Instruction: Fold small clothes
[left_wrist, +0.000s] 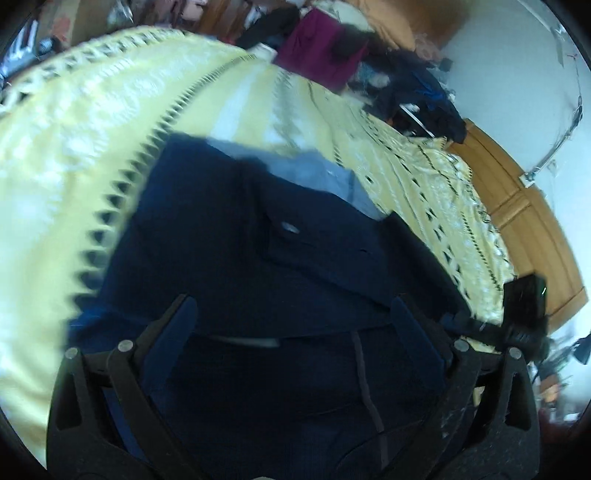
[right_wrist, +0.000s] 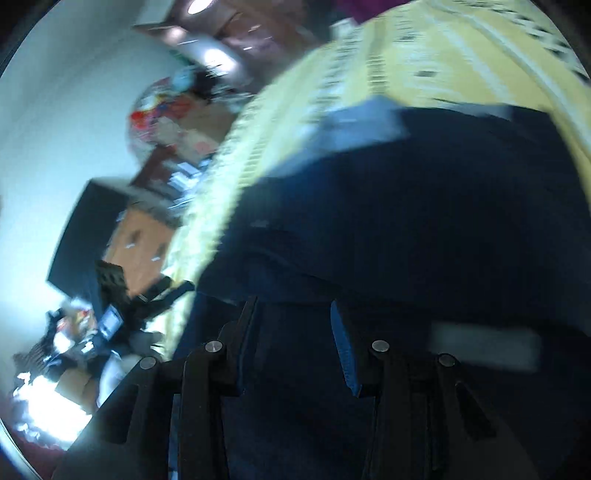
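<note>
left gripper (left_wrist: 291, 314): fingers wide apart over navy garment (left_wrist: 258, 240) | right gripper (right_wrist: 291, 314): fingers apart, navy cloth between them, grip unclear | garment lay on yellow bedspread (left_wrist: 92, 147), light-blue cloth (left_wrist: 321, 173) at 12 o'clock

Bare bedspread (left_wrist: 74, 155) left; clothes pile (left_wrist: 413, 85) apparently blocks far end.

A yellow patterned bedspread (left_wrist: 92, 155) covers the bed, with a maroon cloth (left_wrist: 321, 48) and a heap of dark clothes (left_wrist: 424, 96) lying at its far end. A wooden bed frame (left_wrist: 517, 206) runs along the white wall (left_wrist: 517, 74). The right wrist view shows a wooden drawer cabinet (right_wrist: 140, 236) and a colourful blurred bundle (right_wrist: 166, 110).
</note>
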